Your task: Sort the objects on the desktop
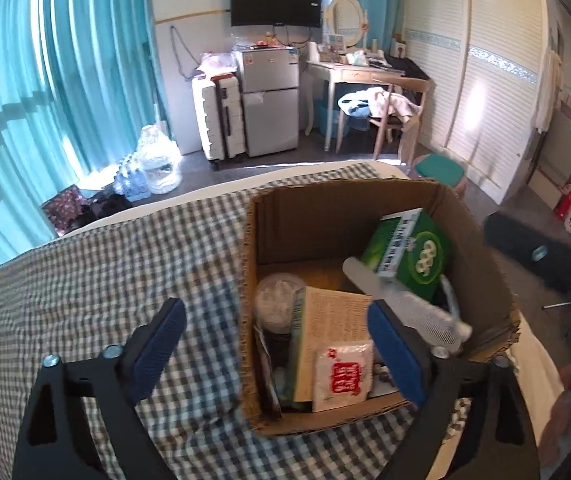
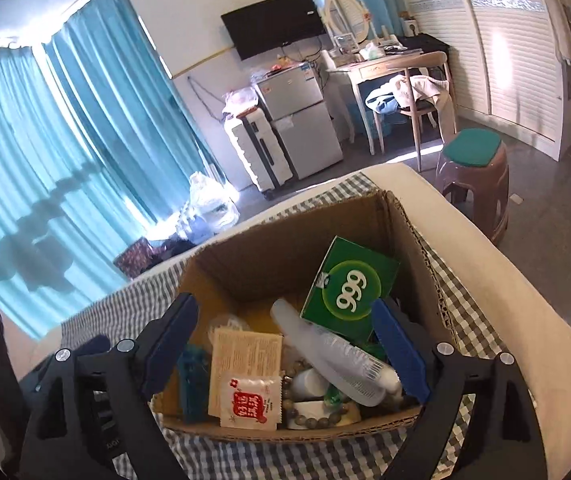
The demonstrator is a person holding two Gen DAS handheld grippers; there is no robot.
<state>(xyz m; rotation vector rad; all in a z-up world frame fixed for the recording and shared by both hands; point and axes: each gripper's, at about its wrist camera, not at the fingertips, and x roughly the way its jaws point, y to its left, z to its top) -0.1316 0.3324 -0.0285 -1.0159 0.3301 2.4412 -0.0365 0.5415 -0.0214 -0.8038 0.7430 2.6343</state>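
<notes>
Hovering wide-jawed, both grippers overlook the cardboard box [image 2: 245, 264].

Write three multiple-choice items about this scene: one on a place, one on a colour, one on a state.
1. Where does the green 999 carton stand?
A. inside the brown cardboard box
B. on the stool
C. on the floor

2. What colour is the print on the white sachet?
A. blue
B. red
C. black

3. How do the right gripper jaws stand?
A. shut on the sachet
B. shut on nothing
C. open, holding nothing

Answers: 1 A, the box walls surround it; 2 B, red characters; 3 C, the pads stand wide apart.
</notes>
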